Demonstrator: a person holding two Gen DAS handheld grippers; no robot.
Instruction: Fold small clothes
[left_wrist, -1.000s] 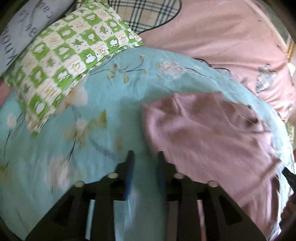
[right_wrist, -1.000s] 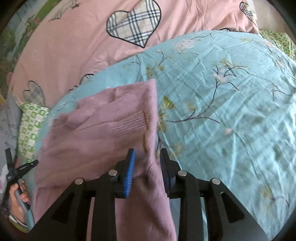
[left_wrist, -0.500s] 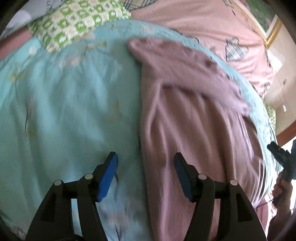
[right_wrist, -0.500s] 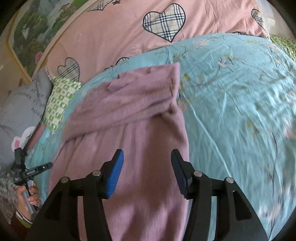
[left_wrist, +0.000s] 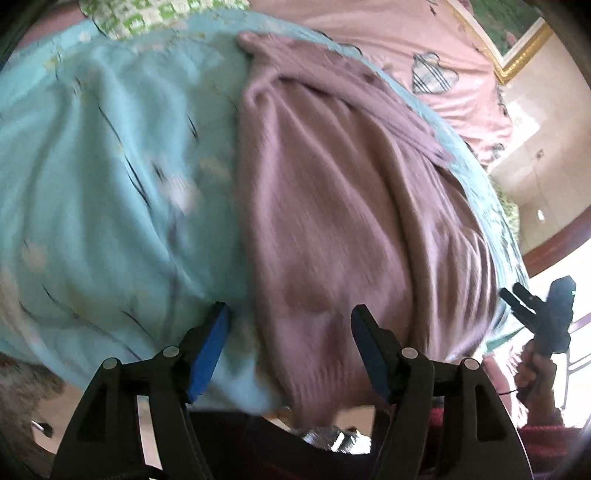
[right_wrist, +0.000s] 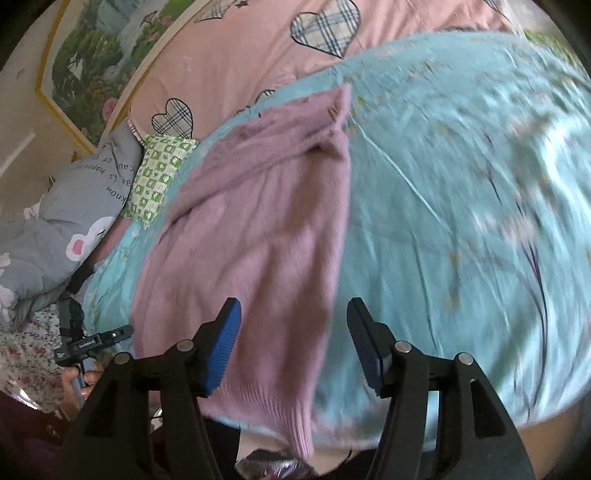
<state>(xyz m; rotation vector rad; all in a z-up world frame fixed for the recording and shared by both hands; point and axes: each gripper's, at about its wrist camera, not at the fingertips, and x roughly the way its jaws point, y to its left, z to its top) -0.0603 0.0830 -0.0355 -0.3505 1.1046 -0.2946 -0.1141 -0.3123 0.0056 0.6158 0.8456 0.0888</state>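
A bed covered by a light blue floral sheet (right_wrist: 461, 206) carries the work; its near edge curves away just in front of both grippers. Beyond the sheet lies a pink duvet (right_wrist: 236, 62) with plaid hearts, and at the far left a green checked pillow (right_wrist: 157, 177) beside a grey printed quilt (right_wrist: 62, 218). A framed landscape picture (right_wrist: 88, 55) hangs on the pale wall behind.

The mauve knit garment (right_wrist: 258, 236) lies lengthwise on the sheet, folded over at its far end, its ribbed hem drooping over the near edge of the bed. Blue sheet stretches bare to the right of it in the right wrist view and to the left of it in the left wrist view.

The left gripper (left_wrist: 290, 349) stands with jaws wide apart, holding nothing, straddling the garment's left edge near the hem. The right gripper (right_wrist: 293, 345) is likewise spread and empty, over the garment's right edge. Both views are motion-blurred.
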